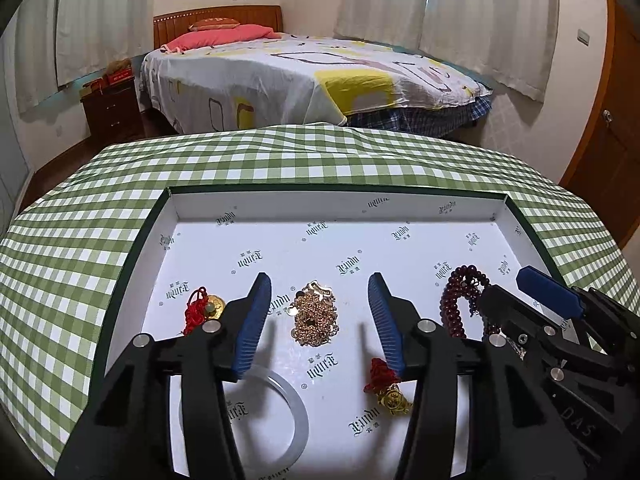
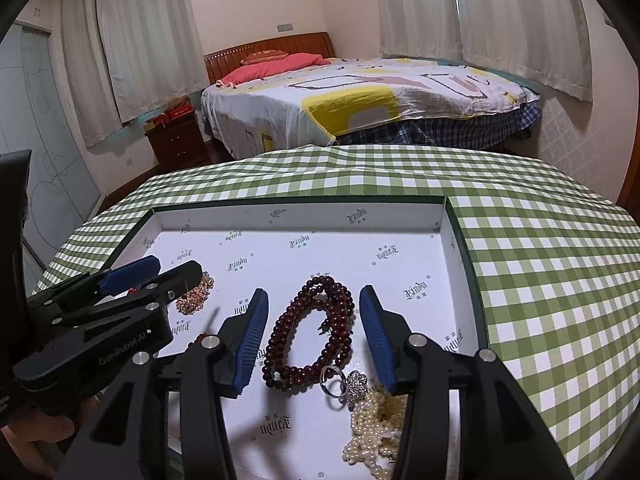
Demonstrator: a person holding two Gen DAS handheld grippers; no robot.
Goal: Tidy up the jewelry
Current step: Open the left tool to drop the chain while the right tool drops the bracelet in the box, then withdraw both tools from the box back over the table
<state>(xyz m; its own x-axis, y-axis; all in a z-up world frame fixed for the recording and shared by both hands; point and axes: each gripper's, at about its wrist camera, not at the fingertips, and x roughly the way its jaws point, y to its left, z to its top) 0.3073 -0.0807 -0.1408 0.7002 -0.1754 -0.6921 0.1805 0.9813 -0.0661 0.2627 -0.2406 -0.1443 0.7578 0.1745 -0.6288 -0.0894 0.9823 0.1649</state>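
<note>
The shallow box looks like matt white printed card with a dark green outer skin, and it sits on a soft woven cloth checked in green and white. In it lie a glossy gold-coloured metal chain, polished dark red beads, lustrous cream pearls, a shiny silver-coloured ring and, at the near left, a smooth translucent bangle. Both the left gripper and the right gripper look like matt black plastic with bright metal pins and ribbed blue pads.
</note>
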